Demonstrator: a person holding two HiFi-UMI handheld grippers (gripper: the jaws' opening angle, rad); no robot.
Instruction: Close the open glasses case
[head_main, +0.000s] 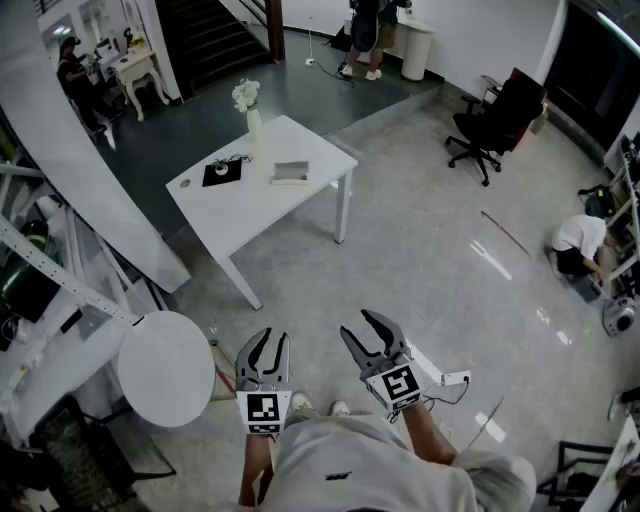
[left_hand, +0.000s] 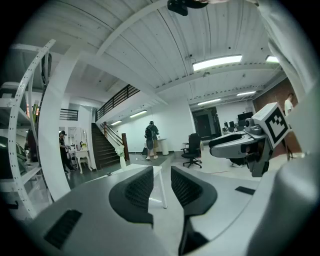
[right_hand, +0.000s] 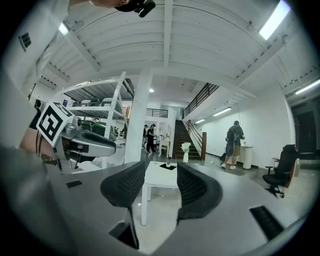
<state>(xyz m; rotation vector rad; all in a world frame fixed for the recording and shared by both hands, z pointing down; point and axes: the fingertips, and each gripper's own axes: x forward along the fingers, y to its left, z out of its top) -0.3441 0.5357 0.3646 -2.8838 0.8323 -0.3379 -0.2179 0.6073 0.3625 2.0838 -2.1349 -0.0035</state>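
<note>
Both hand-held grippers hover low over the pale grey floor, close in front of the person's light-shirted torso and well apart from the task's thing. The left hand-held gripper (head_main: 270, 342) has its jaws a narrow gap apart, and its own view (left_hand: 161, 182) shows nothing between the ribbed black pads. The right hand-held gripper (head_main: 358, 326) stands spread wider, also empty in its own view (right_hand: 161, 182). Each carries its cube with square markers, and the two sit side by side, not touching.

The open grey rectangular glasses case (head_main: 290, 173) lies on the white square surface (head_main: 250, 210) ahead of the grippers, near its right-hand edge in the head view. To the case's left lies a black square mat (head_main: 222, 172) with a pair of glasses on it. A slim white vase of white flowers (head_main: 248, 106) stands at the far corner. A round white side table (head_main: 165, 368) is just left of the left gripper. A black office chair (head_main: 490, 130) stands far right.
</note>
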